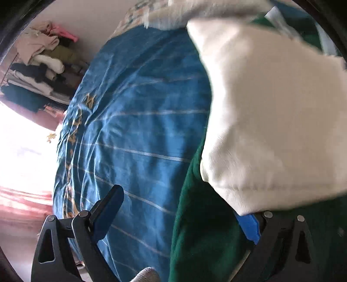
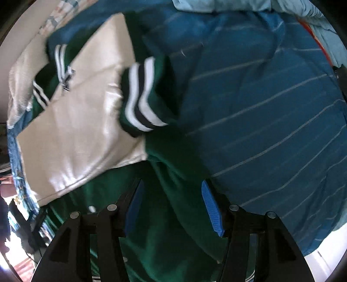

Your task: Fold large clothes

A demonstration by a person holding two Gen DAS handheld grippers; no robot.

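No text, label or number can be read anywhere. Gold embroidery on the blue bedcover [image 1: 138, 121] is too blurred to make out.

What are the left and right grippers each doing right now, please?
Left gripper: open, holding nothing; the jacket lies between its fingers.
Right gripper: open over the jacket's green cloth, not pinching it.

A bed covered by a blue bedspread [image 2: 271, 104] with thin pale stripes carries a green jacket [image 2: 173, 156] with cream sleeves and striped cuffs, spread across it, with pale blue bedding [image 2: 216, 5] bunched at its far edge.
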